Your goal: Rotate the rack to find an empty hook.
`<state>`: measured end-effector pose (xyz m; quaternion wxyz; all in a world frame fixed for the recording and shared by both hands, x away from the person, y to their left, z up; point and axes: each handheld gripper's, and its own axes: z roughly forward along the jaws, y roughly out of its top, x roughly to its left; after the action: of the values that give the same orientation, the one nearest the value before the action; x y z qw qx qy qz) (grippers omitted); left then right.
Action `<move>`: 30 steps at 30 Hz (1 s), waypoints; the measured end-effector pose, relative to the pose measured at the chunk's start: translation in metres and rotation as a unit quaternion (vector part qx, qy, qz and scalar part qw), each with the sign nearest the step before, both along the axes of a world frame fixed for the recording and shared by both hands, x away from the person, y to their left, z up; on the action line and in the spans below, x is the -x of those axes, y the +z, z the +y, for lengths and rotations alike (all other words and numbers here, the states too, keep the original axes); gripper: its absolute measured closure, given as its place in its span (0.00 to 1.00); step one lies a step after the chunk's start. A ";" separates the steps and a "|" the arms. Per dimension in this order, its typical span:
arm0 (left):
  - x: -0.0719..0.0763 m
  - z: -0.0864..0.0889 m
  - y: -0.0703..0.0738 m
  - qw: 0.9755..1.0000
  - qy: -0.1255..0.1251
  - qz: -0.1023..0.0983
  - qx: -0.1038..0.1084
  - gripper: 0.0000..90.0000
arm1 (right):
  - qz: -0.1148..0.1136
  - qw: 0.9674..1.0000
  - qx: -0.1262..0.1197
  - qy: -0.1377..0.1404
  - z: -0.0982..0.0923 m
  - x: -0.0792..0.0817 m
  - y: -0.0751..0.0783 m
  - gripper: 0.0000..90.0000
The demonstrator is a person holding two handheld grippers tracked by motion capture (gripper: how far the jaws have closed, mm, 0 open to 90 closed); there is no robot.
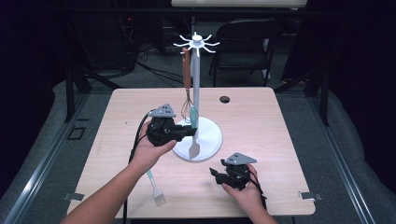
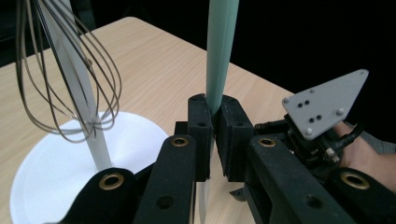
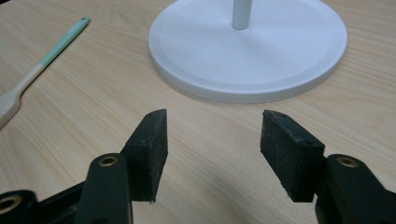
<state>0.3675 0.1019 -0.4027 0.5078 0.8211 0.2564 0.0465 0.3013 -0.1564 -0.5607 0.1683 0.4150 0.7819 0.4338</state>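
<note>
A person's left claw [image 1: 189, 130] was clenched on the mint-green handle of a spatula [image 1: 194, 135], holding it upright just in front of the pole of a white utensil stand [image 1: 196, 70], its pale blade hanging down over the stand's round base [image 1: 210, 140]. In the left gripper view the pads [image 2: 201, 135] pressed flat on both sides of the handle [image 2: 219, 56], low on the tapering shaft. A wire whisk [image 1: 187, 93] with a brown handle hung from one of the stand's top hooks, close beside the spatula. The right claw [image 1: 215, 173] rested near the front of the table [image 1: 261, 116], released, with nothing between its pads [image 3: 149, 149]. A second utensil, a brush [image 1: 155, 189] with a mint-green handle, lay on the table by the person's left forearm.

The spatula looked light and slim, with a smooth handle that could slip or swing in a narrow pinch, and a blade likely to flex. A grip on the stiff handle, as here, seemed the sound choice, leaving the upper end free for a hook.
</note>
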 end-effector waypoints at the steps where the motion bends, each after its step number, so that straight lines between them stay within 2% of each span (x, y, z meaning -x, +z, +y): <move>1: -0.001 0.000 0.004 1.000 0.000 -0.003 0.001 0.94 | 0.001 1.000 0.003 0.000 0.000 0.000 0.000 0.46; 6: -0.005 -0.002 0.019 1.000 -0.007 -0.019 -0.004 0.94 | 0.002 1.000 0.004 0.003 0.000 0.000 -0.002 0.46; 11: -0.010 -0.002 0.036 1.000 -0.011 -0.025 0.006 0.94 | 0.006 1.000 0.004 0.004 0.002 0.000 -0.002 0.46; 20: -0.023 -0.004 0.069 0.999 -0.015 -0.028 0.022 0.94 | 0.008 1.000 0.008 0.006 0.001 0.000 -0.003 0.46; 30: -0.035 -0.014 0.098 0.999 -0.022 -0.033 0.023 0.94 | 0.010 1.000 0.006 0.007 0.002 0.000 -0.004 0.46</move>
<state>0.4024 0.0876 -0.3046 0.5356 0.8126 0.2229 0.0563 0.3012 -0.1547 -0.5646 0.1595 0.4127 0.7889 0.4265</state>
